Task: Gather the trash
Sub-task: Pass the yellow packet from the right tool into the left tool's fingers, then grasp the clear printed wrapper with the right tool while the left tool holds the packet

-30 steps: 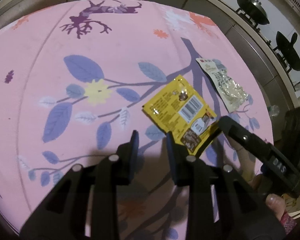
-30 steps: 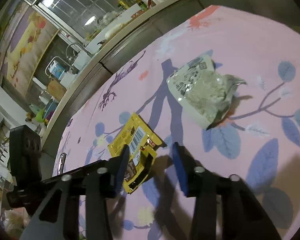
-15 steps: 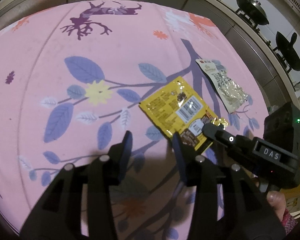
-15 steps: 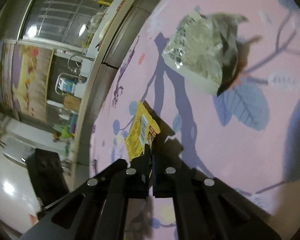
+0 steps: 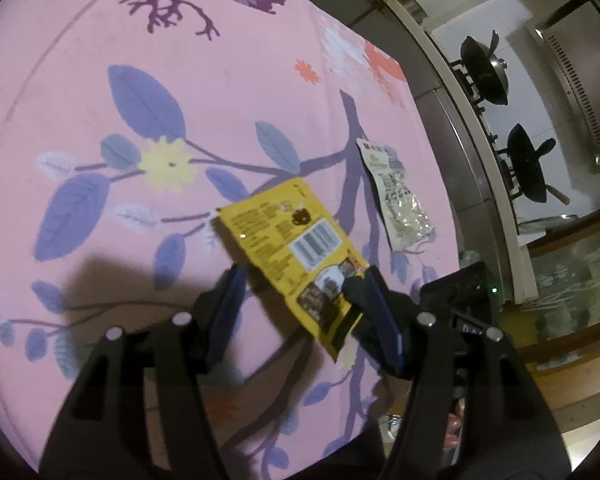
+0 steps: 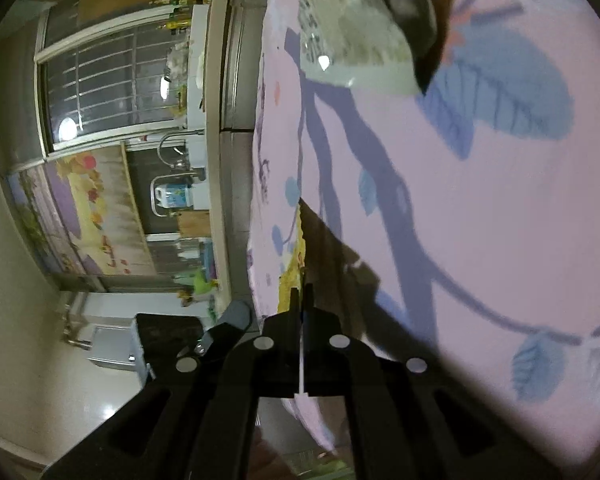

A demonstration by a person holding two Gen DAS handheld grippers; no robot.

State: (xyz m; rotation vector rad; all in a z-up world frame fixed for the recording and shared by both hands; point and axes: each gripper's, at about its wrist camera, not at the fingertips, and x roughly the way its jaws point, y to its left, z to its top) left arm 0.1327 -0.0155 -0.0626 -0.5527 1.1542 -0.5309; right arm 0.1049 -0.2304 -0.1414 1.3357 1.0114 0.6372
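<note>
A kitchen surrounds a table covered in a pink cloth printed with purple leaves. The right gripper is closed tight on the near corner of a yellow snack wrapper, lifting that edge off the cloth. The left gripper has just been opening; its jaws stand apart either side of the wrapper's lower end without pressing it. At two o'clock from the yellow wrapper, well apart, a clear crumpled wrapper lies flat. Beyond the table edge, at about two o'clock, two black woks sit on a stove.
</note>
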